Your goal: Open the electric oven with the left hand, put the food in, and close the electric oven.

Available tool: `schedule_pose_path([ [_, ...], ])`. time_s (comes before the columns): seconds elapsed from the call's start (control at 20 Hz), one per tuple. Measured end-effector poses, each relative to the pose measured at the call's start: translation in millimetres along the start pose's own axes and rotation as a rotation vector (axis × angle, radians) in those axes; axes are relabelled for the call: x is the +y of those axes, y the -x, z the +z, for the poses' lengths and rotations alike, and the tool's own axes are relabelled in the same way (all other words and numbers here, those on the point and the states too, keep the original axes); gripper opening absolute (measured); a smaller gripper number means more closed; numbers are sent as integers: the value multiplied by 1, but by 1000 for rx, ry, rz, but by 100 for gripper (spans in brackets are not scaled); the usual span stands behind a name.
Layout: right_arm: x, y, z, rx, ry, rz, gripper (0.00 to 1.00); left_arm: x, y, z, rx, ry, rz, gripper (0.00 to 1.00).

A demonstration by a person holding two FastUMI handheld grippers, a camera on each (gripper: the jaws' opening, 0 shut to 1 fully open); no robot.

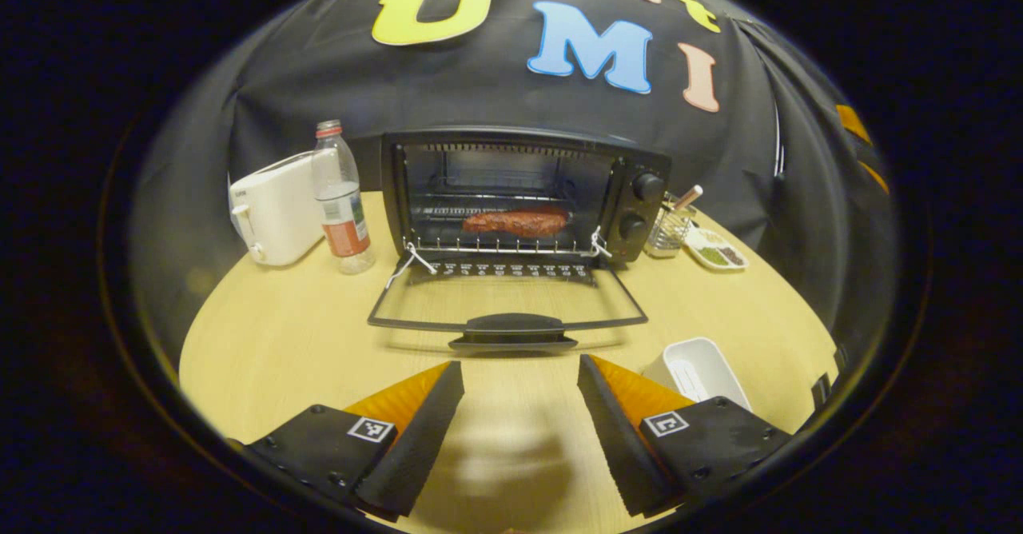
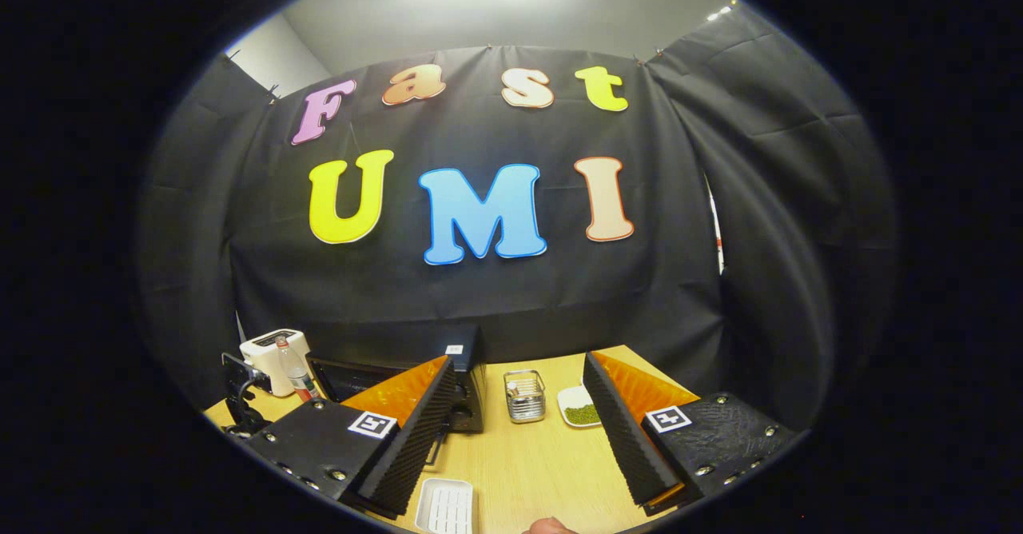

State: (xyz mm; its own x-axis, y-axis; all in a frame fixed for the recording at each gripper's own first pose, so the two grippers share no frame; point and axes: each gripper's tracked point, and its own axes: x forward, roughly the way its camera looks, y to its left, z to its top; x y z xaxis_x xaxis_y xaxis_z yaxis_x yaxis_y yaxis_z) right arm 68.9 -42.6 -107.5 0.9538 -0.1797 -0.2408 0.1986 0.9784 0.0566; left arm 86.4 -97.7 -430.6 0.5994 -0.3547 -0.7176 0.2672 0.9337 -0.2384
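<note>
In the left gripper view the oven (image 1: 523, 194) stands at about 12 o'clock on the round wooden table (image 1: 272, 334), its back against the black cloth wall. Its door (image 1: 508, 310) is dropped flat toward the camera, the handle (image 1: 511, 330) at the near edge. One piece of reddish-brown meat (image 1: 517, 221) lies on the wire rack (image 1: 495, 242) inside, in the middle of the cavity. Two knobs (image 1: 643, 202) sit one above the other on the oven's right panel.

At 10 o'clock, left of the oven, stand one white toaster (image 1: 276, 210) and one plastic bottle (image 1: 342, 202) with a red cap, the bottle just beside the oven's left wall and in front of the toaster. At 2 o'clock, right of the oven, are one wire basket (image 1: 670, 229) with a utensil handle poking out and one small white dish (image 1: 717, 249) of green and dark seasonings. One white empty tray (image 1: 697, 368) lies at 4 o'clock, close to the left gripper (image 1: 519, 430). That claw is spread wide with nothing between its fingers, and bare tabletop lies between it and the door handle.

In the right gripper view the right gripper (image 2: 515, 430) is also wide apart and holds nothing, tilted up toward the cloth wall. Behind its fingers the oven (image 2: 467, 390) shows at 7 o'clock, the basket (image 2: 525, 396) and dish (image 2: 581, 408) at 6 o'clock, the toaster (image 2: 272, 356) and bottle (image 2: 294, 374) at 8 o'clock, and the white tray (image 2: 445, 507) at the bottom edge.
</note>
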Motion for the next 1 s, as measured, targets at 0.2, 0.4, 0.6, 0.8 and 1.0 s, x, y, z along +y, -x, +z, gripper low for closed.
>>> schedule_pose_path([
  [0.2, -13, 8, -3, 16, 33, -45, 98, -6, -27, -13, 60, 7, -11, 98],
  [0.4, -18, 14, -5, 38, 47, -73, 98, 0, -51, -24, 108, 8, 2, 98],
  [0.6, -20, 13, -4, 40, 50, -87, 98, 4, -64, -19, 101, -32, 14, 98],
  [0.8, -16, 12, -6, 49, 52, -75, 98, 5, -67, -19, 93, -46, 40, 98],
  [1.0, -8, 11, -14, 70, 42, -43, 98, 6, -67, -17, 81, -34, 50, 95],
])
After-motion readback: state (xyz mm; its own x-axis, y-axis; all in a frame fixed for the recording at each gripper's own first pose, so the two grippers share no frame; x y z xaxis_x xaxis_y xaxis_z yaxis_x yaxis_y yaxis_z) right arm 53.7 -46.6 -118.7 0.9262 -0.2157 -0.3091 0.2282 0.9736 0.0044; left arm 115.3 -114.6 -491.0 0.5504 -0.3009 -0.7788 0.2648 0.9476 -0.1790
